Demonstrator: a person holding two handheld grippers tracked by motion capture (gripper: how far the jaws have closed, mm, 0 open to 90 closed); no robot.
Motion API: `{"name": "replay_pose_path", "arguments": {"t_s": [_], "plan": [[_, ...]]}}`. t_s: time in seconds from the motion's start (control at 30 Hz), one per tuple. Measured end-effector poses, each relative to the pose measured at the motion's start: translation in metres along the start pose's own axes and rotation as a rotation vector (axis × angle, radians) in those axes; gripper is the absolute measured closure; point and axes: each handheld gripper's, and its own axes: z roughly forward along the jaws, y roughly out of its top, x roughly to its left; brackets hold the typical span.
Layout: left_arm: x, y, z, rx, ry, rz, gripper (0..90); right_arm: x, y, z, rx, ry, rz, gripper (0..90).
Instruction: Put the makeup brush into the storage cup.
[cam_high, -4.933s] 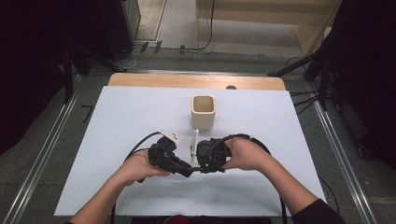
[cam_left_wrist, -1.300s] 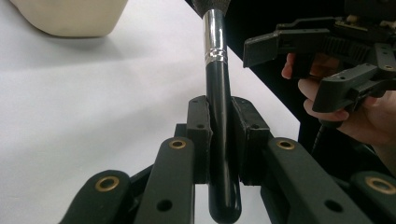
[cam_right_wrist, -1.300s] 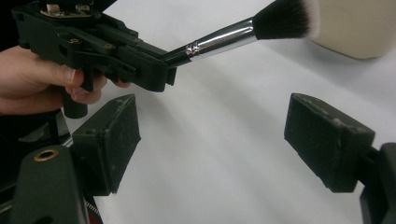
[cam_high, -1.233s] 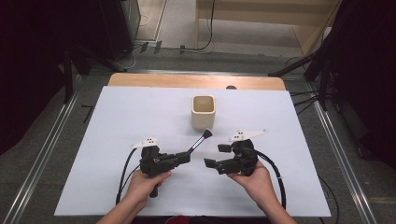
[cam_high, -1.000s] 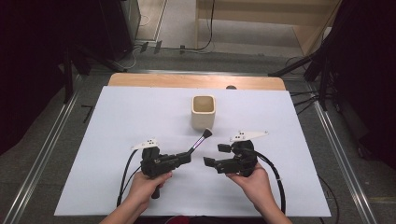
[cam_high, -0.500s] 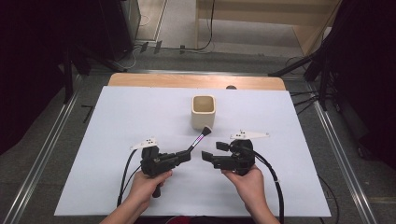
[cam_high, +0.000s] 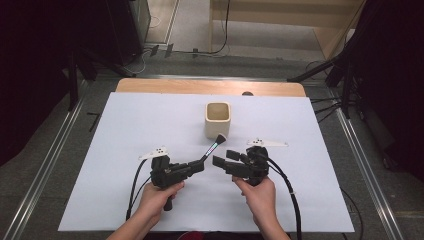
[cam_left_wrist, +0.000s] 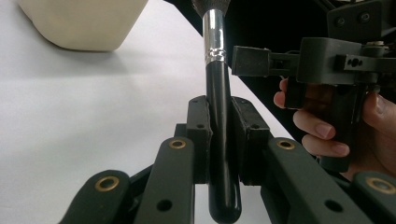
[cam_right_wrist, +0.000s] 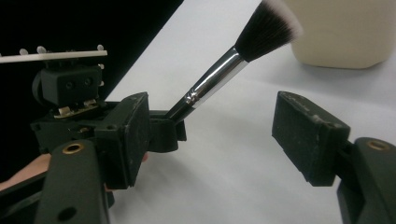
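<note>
I am holding a brush (cam_high: 212, 147) in my left gripper (cam_high: 198, 166), low and left of centre in the high view. Its jaws are clamping the black handle, and the brush is slanting up and to the right, its bristles ending just below the cup (cam_high: 218, 119) at the middle of the frame. In the left gripper view the handle (cam_left_wrist: 219, 140) is running straight up between the two pads, its rounded end sticking out at the bottom edge, the silver ferrule at the top.

My right gripper (cam_high: 224, 159) is sitting just right of the brush, its jaws spread wide and gripping nothing. In the right gripper view the brush (cam_right_wrist: 233, 60) is crossing the upper middle, between and beyond my open jaws, apart from both, with the cup (cam_right_wrist: 341, 32) at upper right.
</note>
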Motion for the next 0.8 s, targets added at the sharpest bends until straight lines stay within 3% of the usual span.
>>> {"name": "replay_pose_path", "arguments": {"t_s": [0.8], "plan": [[0.0, -0.002, 0.001, -0.03, 0.009, -0.015, 78.9, 0.003, 0.0, 0.021, -0.056, 0.029, 0.165, 33.1]]}}
